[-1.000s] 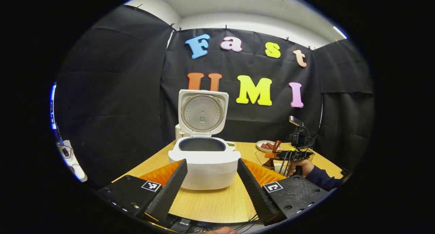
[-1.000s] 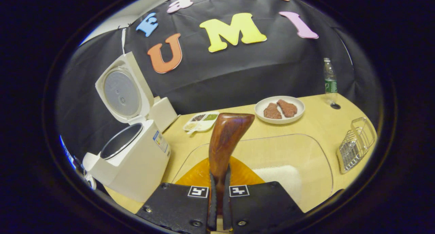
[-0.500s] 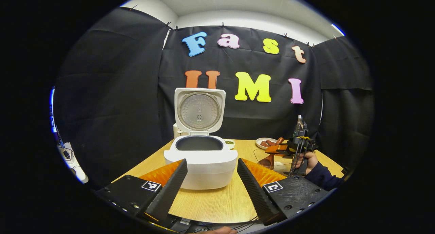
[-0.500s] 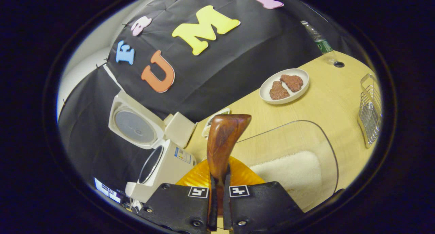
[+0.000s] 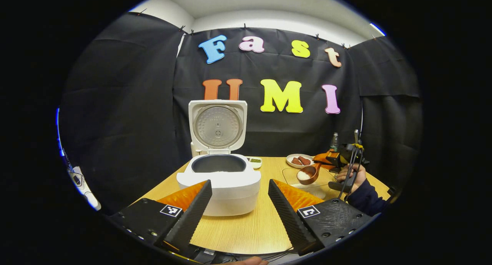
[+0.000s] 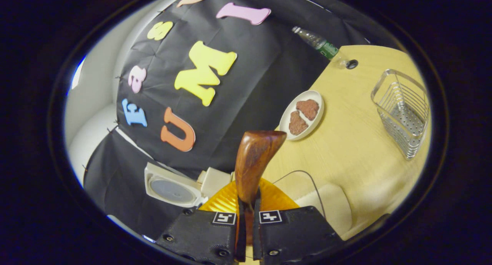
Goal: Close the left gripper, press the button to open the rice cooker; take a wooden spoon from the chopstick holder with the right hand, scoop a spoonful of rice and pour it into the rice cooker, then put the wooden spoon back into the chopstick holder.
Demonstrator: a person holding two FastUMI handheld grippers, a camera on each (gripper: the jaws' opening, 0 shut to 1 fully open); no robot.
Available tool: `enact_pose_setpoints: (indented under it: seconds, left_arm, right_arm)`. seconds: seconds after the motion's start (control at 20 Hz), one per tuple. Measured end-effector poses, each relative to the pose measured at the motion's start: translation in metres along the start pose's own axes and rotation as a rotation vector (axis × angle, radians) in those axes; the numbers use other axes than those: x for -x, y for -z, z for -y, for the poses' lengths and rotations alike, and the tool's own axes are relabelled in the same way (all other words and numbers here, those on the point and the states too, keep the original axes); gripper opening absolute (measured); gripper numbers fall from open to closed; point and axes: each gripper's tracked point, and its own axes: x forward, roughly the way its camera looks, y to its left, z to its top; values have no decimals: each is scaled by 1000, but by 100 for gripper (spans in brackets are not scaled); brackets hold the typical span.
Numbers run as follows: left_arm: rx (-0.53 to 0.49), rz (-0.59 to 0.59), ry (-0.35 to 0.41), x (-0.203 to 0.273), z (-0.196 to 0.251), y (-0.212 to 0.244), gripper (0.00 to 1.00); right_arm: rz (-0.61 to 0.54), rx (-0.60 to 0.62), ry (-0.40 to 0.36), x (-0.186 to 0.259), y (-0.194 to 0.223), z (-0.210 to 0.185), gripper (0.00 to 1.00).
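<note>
Since the earlier frames the right gripper has rolled and lifted, and the wooden spoon, then down in the rice container, now hangs above it with white rice in its bowl. Left to right in the left gripper view: the rice cooker [image 5: 218, 180] stands with lid upright and pot exposed; the left gripper [image 5: 239, 207], fingers well apart and holding nothing, frames it on the table [image 5: 246, 228]; the wooden spoon [image 5: 308, 173] hovers over the clear rice container [image 5: 307, 182]; the right gripper [image 5: 333, 160] is clamped on the spoon's handle, held by a hand [image 5: 351, 174]. The spoon's long axis runs bowl-left, handle-right. The cooker lies to the spoon's left, so the right hand probably carries leftward. The chopstick holder [image 6: 403, 111] stands empty.
</note>
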Motion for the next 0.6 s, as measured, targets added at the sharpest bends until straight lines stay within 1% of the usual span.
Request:
enact_pose_setpoints:
  seconds: [0.1,0.15,0.25,0.3,0.4,0.55,0.6]
  left_arm:
    - [15,5,9,1,2,-1,94]
    - [25,6,18,1,5,0,94]
    - [23,12,17,3,3,-1,94]
    - [18,16,15,5,0,-1,94]
    - [18,15,14,6,-2,0,94]
    - [24,23,16,9,-6,0,94]
    - [26,26,17,13,-9,-1,94]
  right_arm:
    - [40,-122,-47,12,-18,-10,8]
    - [65,-215,-80,18,-31,-17,9]
    - [50,-356,-166,33,-44,-35,8]
    - [40,-389,-201,39,-50,-42,8]
    - [50,-400,-213,44,-57,-47,8]
    - [67,-353,-211,47,-60,-60,8]
    - [65,-342,-211,45,-58,-66,5]
